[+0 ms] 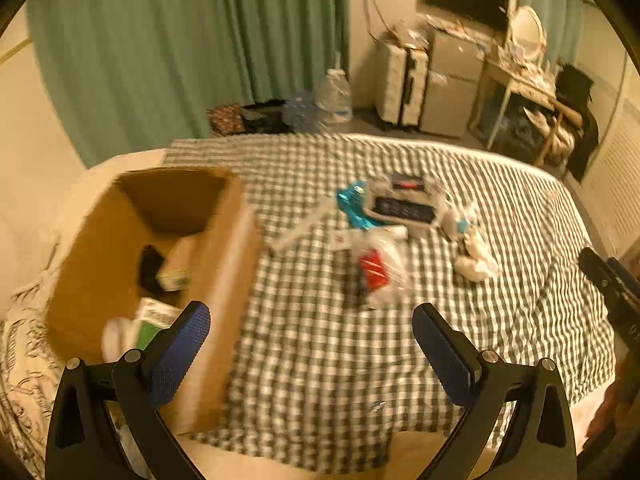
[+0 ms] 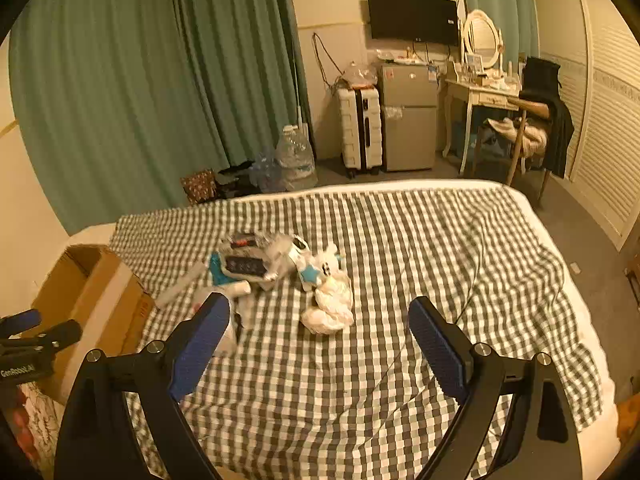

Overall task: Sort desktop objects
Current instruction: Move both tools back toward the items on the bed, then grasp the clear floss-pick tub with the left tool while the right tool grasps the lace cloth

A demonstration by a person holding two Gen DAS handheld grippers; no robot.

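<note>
Both hand-held grippers, left (image 1: pixel 311 350) and right (image 2: pixel 319 334), are released and empty. The clutter (image 1: pixel 394 220) lies mid-frame on the bed (image 1: pixel 500 208); the box (image 1: pixel 224 248) sits left, likely to receive it.

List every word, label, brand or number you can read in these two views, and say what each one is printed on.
"GenRobot.AI": white lettering on the body of the left gripper, seen at the left edge of the right wrist view.
Print on the side of the cardboard box: too blurred to read.
Labels on the packets piled on the checked bedcover, and on the boxes inside the cardboard box: too blurred to read.
</note>
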